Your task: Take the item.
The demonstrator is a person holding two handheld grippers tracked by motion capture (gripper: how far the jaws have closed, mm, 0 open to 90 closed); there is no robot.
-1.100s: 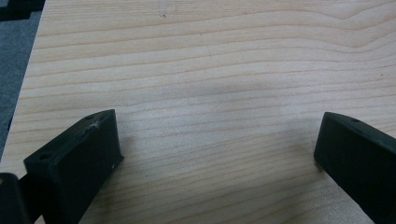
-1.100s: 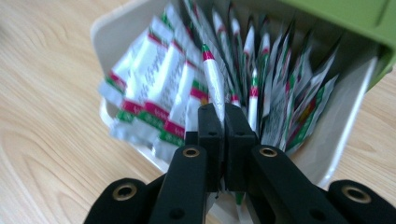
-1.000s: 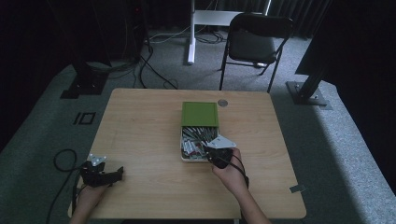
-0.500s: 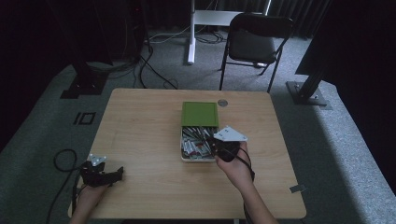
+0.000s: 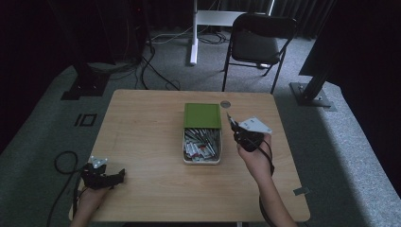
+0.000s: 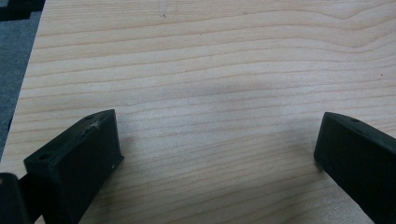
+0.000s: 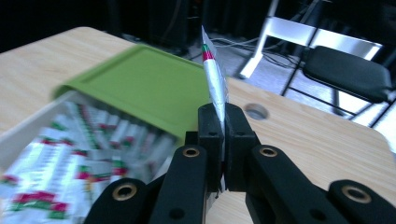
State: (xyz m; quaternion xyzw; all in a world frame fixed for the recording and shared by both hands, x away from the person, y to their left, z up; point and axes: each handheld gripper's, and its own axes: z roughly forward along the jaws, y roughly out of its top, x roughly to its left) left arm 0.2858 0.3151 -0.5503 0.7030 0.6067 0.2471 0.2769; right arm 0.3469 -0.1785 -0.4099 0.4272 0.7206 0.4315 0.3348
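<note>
A white box [image 5: 202,161] with a green lid [image 5: 202,115] slid halfway back sits mid-table, holding several silver packets [image 5: 201,144] with red and green marks. My right gripper [image 5: 231,124] hovers just right of the box, shut on one silver packet [image 7: 214,77] that sticks up between its jaws. In the right gripper view the green lid [image 7: 140,86] and the packets [image 7: 70,154] in the box lie to the left. My left gripper [image 5: 118,176] rests at the table's front left corner, open, with bare wood between its fingers [image 6: 81,154].
A round cable hole [image 5: 225,103] lies in the table [image 5: 142,123] behind the box. A black folding chair [image 5: 257,45] and a white stand [image 5: 194,33] are beyond the far edge. Cables trail on the floor at left.
My right gripper has lifted from over the box and moved right and back, carrying one silver packet. The left gripper has stayed put.
</note>
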